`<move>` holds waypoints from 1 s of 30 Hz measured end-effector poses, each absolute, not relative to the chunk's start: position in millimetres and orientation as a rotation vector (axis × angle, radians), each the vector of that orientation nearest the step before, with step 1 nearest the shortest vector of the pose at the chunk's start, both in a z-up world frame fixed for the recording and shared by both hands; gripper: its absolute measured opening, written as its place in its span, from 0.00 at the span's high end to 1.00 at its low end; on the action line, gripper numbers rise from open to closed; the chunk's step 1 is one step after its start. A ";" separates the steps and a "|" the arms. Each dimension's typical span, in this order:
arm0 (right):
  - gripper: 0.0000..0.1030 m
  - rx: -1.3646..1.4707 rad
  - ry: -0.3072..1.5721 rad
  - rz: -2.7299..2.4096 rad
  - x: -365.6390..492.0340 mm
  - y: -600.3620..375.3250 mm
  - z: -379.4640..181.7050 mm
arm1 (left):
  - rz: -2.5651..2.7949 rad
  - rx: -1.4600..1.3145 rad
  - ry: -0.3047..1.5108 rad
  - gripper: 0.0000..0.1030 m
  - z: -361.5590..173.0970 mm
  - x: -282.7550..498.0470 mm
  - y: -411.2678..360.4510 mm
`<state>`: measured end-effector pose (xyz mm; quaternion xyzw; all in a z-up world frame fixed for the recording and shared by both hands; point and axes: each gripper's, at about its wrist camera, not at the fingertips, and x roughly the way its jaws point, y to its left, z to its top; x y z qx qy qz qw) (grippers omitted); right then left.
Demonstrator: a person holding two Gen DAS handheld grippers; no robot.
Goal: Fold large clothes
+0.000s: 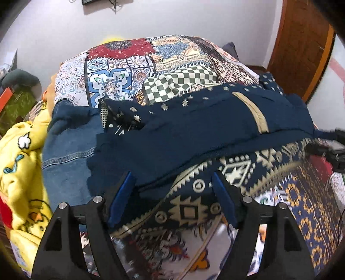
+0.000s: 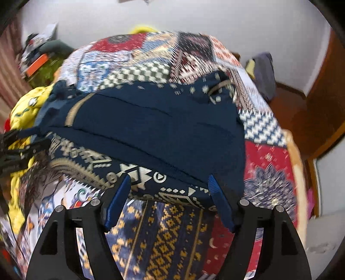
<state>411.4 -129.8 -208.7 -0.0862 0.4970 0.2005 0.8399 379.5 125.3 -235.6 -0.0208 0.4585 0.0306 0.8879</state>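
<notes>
The folded navy patterned cloth garment (image 1: 194, 133) lies across the middle of the patchwork-quilted bed (image 1: 120, 71); blue denim clothing (image 1: 66, 150) and a yellow cartoon-print blanket (image 1: 19, 172) lie at its left edge.

It was a home bedroom: a bed under a multicoloured patchwork-print bedspread (image 1: 120, 71), white walls (image 1: 194, 17), a brown wooden door (image 1: 301, 47).
</notes>
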 end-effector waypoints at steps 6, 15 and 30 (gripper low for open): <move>0.27 -0.113 1.013 0.415 435.4 -122.2 -210.7 | 0.141 -0.039 0.879 0.28 -239.3 405.1 131.5; 0.27 -0.248 0.912 0.354 506.6 -82.7 -178.7 | 0.192 -0.020 0.913 0.26 -227.2 487.4 169.9; 0.27 -0.102 0.810 0.528 476.0 -73.6 -120.0 | 0.109 -0.100 0.772 0.26 -146.8 466.7 177.6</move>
